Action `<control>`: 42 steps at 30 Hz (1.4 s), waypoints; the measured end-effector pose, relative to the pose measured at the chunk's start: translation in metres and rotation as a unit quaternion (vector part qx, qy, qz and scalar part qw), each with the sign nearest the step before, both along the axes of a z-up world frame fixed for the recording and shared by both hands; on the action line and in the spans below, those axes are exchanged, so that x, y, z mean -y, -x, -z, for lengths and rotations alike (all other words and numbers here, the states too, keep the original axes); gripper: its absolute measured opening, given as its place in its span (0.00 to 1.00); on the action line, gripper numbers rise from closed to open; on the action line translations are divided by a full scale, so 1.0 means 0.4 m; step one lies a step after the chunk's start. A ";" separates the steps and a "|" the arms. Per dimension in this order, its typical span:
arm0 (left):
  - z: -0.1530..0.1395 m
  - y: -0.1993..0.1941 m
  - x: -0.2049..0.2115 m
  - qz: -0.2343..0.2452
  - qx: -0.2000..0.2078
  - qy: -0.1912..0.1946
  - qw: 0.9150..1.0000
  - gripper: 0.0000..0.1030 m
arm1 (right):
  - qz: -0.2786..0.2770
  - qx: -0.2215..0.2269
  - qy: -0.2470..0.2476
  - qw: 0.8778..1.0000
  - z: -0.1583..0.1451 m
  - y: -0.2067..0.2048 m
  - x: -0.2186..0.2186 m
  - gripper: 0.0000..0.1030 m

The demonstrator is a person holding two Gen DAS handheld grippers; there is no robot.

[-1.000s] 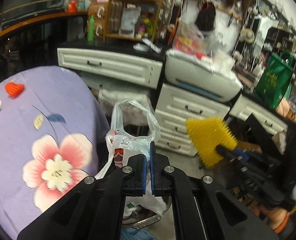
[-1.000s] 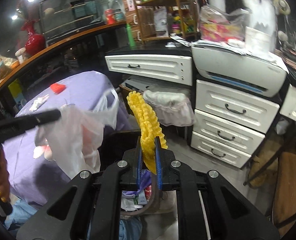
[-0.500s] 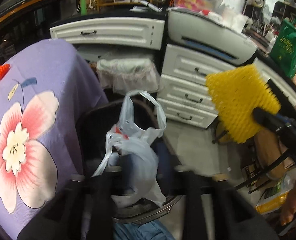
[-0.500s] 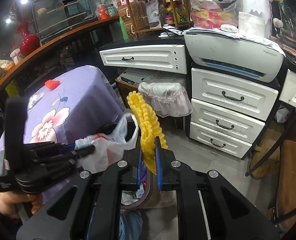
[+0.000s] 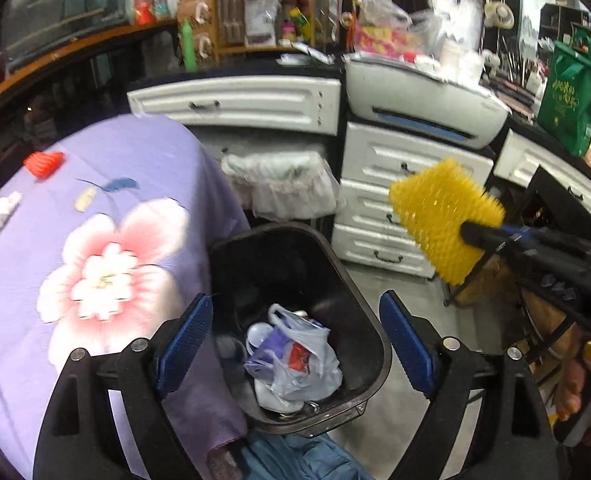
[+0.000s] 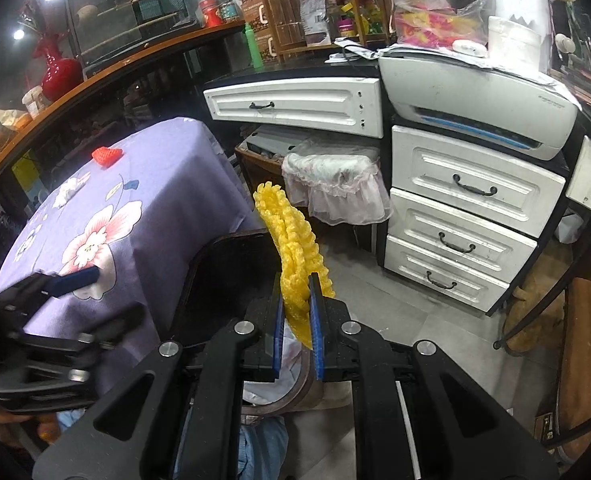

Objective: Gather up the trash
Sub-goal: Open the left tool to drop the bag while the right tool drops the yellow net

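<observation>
The right gripper (image 6: 296,312), clamped on the yellow foam net (image 6: 291,248), sits just right of the bin (image 5: 375,344) below; the left gripper (image 5: 295,332), jaws just opened wide and empty, hangs over the bin.

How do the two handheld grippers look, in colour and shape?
Both are built alike. The left gripper has a black angular frame with cut-out openings, silver round bolt heads at the joints, and blue ribbed pads on its two fingers. The right gripper shows the same black frame, silver bolts and blue pads. No cables or markings are visible.
</observation>
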State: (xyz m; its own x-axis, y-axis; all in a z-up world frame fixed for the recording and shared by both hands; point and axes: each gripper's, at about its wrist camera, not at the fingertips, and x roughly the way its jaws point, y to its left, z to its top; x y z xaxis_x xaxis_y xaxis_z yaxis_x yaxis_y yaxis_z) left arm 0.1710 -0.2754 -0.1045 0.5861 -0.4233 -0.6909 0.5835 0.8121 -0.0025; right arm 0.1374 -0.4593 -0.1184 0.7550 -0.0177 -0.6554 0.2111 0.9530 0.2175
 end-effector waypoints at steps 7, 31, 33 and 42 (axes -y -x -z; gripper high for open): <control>-0.090 0.017 -0.079 -0.034 0.046 0.033 0.998 0.86 | -0.038 -0.014 -0.018 0.999 0.030 -0.041 -0.067 0.12; -0.139 0.012 -0.273 -0.119 0.063 0.060 0.989 0.90 | -0.064 -0.114 0.005 0.991 0.256 -0.202 -0.232 0.70; -0.140 0.013 -0.286 -0.123 0.065 0.061 0.988 0.91 | -0.064 -0.120 0.008 0.991 0.256 -0.202 -0.233 0.70; -0.147 -0.004 -0.369 -0.133 0.071 0.046 0.988 0.94 | -0.064 -0.090 0.023 0.994 0.145 -0.172 -0.241 0.75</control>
